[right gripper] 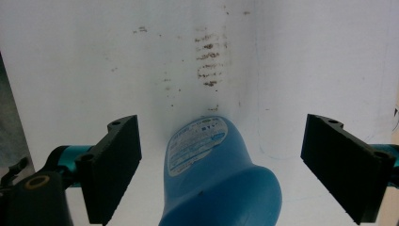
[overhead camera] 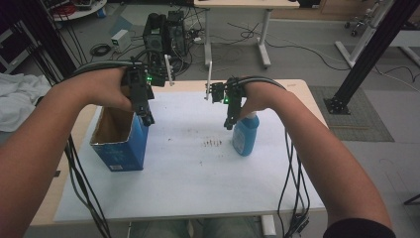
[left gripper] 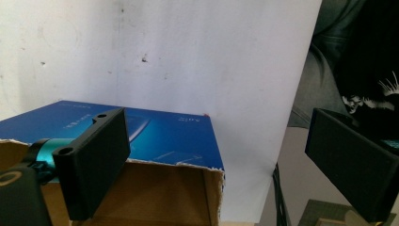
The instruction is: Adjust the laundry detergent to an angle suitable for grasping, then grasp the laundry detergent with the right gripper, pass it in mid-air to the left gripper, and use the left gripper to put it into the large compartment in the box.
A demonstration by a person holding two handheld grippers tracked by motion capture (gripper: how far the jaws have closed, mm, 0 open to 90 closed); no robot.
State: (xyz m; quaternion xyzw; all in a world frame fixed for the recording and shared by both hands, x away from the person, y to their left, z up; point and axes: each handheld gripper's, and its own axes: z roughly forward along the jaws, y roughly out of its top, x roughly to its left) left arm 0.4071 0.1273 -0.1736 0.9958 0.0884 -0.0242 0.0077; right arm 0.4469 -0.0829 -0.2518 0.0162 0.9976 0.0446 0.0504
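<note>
- Both black pads of the right gripper (right gripper: 221,174) stand wide apart in the right gripper view, one on each side of a blue bottle (right gripper: 221,174), touching neither side of it.
- Between those pads the bottle lies on its side with its label facing up; a pale label with small print runs along its body.
- Pads of the left gripper (left gripper: 216,165) are likewise spread wide in the left gripper view, holding nothing; the left pad (left gripper: 94,165) hangs over the torn rim of a blue cardboard box (left gripper: 155,136), the right pad out beyond the table edge.
- From the high view, the left gripper (overhead camera: 147,118) hovers at the far right corner of the box (overhead camera: 119,148), whose top is open and shows brown card inside; whether the tips touch the rim is hard to tell.
- High view again: the right gripper (overhead camera: 229,123) points down just beside the upper left of the bottle (overhead camera: 246,134), which rests on the white sheet (overhead camera: 188,188).
- Box and bottle sit well apart, box toward the left edge of the sheet, bottle right of middle.
- Dark speckled marks (overhead camera: 213,143) stain the sheet just left of the bottle.
- White sheet covers most of a pale wooden table (overhead camera: 297,89).
- Black cables (overhead camera: 292,198) trail from both grippers along the forearms and off the near edge.
</note>
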